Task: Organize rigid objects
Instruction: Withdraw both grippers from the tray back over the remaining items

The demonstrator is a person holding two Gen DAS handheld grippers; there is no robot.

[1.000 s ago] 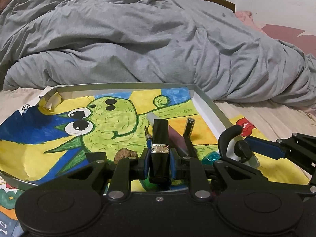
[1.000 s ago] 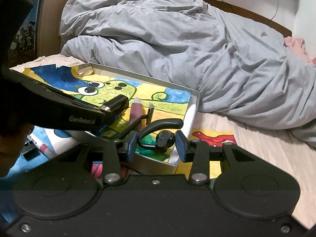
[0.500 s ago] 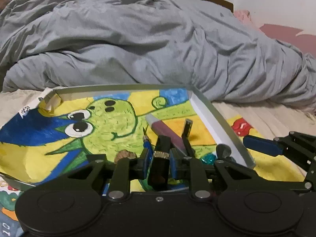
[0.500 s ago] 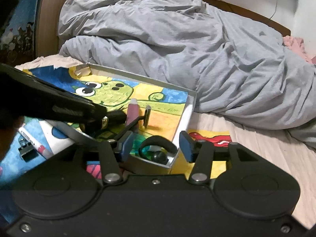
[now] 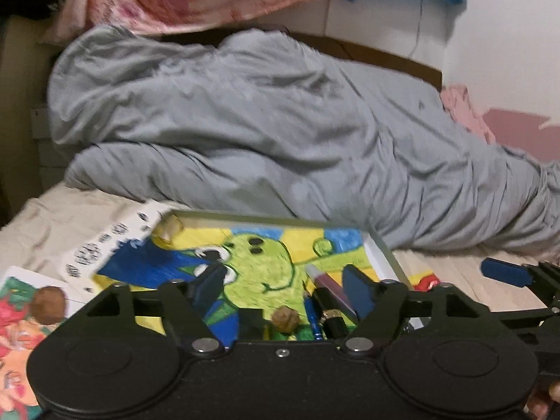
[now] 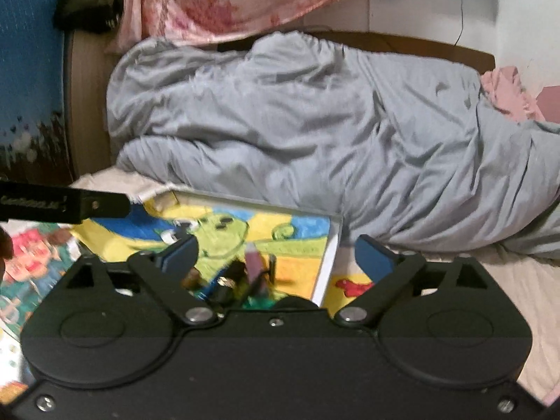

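A shallow grey tray (image 5: pixel 385 252) lined with a green cartoon drawing lies on the bed. In it lie a black lipstick tube (image 5: pixel 330 315), a pink tube (image 5: pixel 327 281), a blue pen (image 5: pixel 311 311) and a walnut (image 5: pixel 285 318). My left gripper (image 5: pixel 283 288) hovers above them, jaws opening, nothing between the pads. My right gripper (image 6: pixel 276 253) hangs over the tray's right rim (image 6: pixel 329 255), jaws opening wide and empty. Below it I see the pink tube (image 6: pixel 253 262), the lipstick tube (image 6: pixel 227 283) and part of a black curved earpiece (image 6: pixel 294 301).
A crumpled grey duvet (image 5: pixel 280 133) fills the bed behind the tray. A second walnut (image 5: pixel 49 304) sits on colourful picture sheets left of the tray. Another drawing (image 6: pixel 350 285) lies to the tray's right. Pink cloth hangs at the back wall.
The left gripper let go of the black lipstick tube, the right let go of the black earpiece. Both objects now lie in the tray. Both grippers opened, rose and drew back.
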